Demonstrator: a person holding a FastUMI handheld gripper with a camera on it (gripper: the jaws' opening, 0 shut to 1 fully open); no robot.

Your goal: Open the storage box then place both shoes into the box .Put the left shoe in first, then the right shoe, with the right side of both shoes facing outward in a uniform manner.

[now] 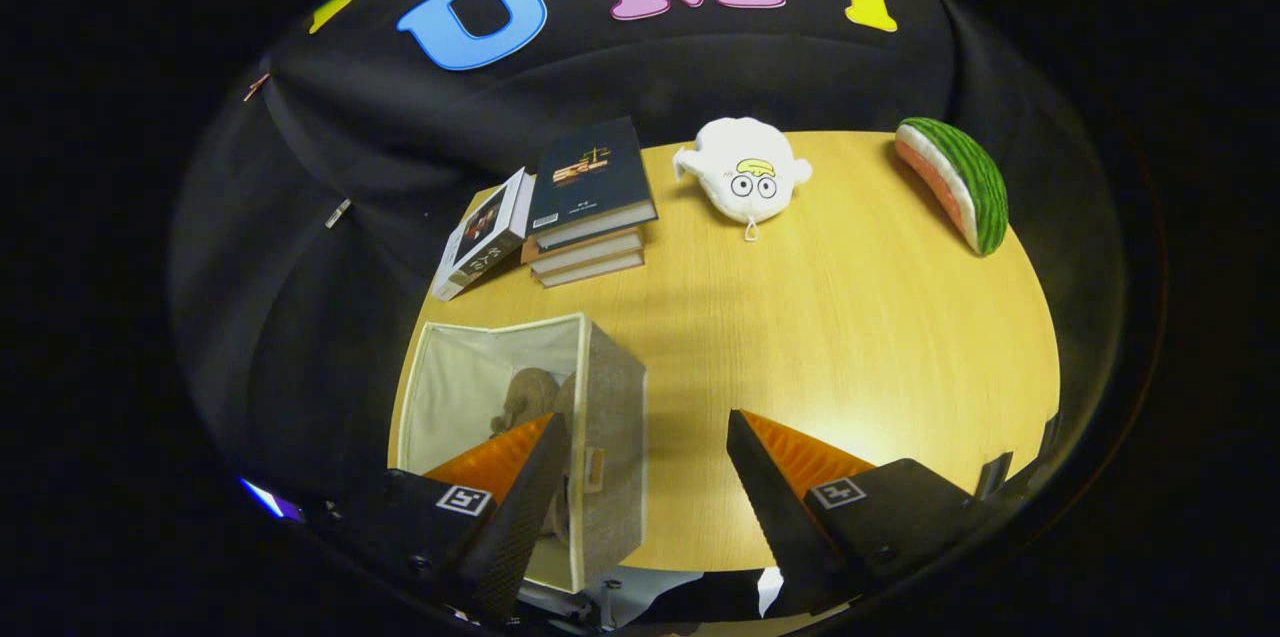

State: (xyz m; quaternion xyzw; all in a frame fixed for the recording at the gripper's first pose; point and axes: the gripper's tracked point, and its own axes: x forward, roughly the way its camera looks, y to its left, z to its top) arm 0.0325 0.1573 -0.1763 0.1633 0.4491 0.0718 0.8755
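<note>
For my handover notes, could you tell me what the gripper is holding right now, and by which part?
Nothing is held. The gripper is open, its fingers spread wide above the table, one over the open storage box.

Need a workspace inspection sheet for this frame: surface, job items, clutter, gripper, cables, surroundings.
Surface: light wooden table, bare ahead of the fingers.
Job's things: grey fabric storage box with pale lining, open at the top, around the left finger; a brownish shoe lies inside. How many shoes are in it cannot be told.
Clutter: stack of books with another book leaning against it, white plush toy, watermelon-slice plush, all beyond the fingers.
Grippers: gripper open, holding nothing; left finger over the box.
Cables: nothing seen.
Surroundings: black cloth wall behind the table.
</note>
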